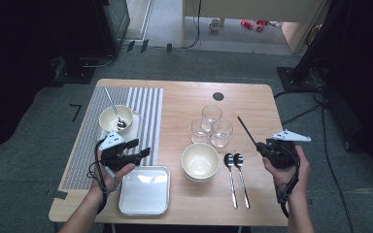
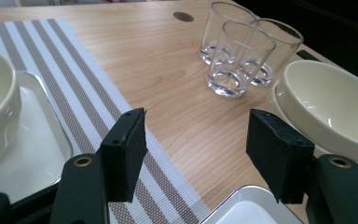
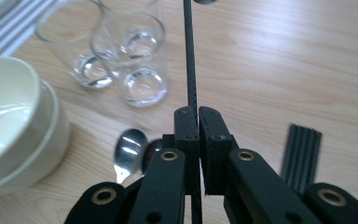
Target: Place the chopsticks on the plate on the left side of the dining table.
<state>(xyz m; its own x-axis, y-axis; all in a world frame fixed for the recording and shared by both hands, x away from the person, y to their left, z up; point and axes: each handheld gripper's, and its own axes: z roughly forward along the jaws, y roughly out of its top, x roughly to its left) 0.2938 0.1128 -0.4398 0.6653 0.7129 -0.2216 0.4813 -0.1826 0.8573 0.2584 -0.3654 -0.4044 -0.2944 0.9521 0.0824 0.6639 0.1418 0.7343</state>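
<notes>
**A:** While the right gripper [image 1: 258, 145] was pinched tight on a single black chopstick [image 1: 246, 130], what worried you most?

**B:** The hold sat low on the stick, and most of its length stuck out past the jaws, up and away toward the three drinking glasses [image 1: 211, 126]. I judged that a careless swing could clip a glass, or that the thin stick could pivot or slide out of such a narrow pinch.

**A:** And the left gripper [image 1: 138, 148]?

**B:** Its jaws stood apart with nothing between them, hovering over the striped placemat [image 1: 145, 104] just beside the empty white tray [image 1: 144, 189]. Little risk there, I thought, unless it drifted into the tray.

**A:** What did the right gripper view add?

**B:** It showed the pads [image 3: 186, 123] meeting on the stick [image 3: 190, 56], and more dark chopsticks [image 3: 302, 156] lying on the wood to one side. The high view instead laid out the whole setting: the small bowl with a spoon in it [image 1: 116, 119] on the mat, the stacked cream bowls [image 1: 200, 162], and two spoons [image 1: 237, 177] beside them.

**A:** And the left gripper view?

**B:** It showed the gap between its own pads [image 2: 123, 151] plainly.
</notes>
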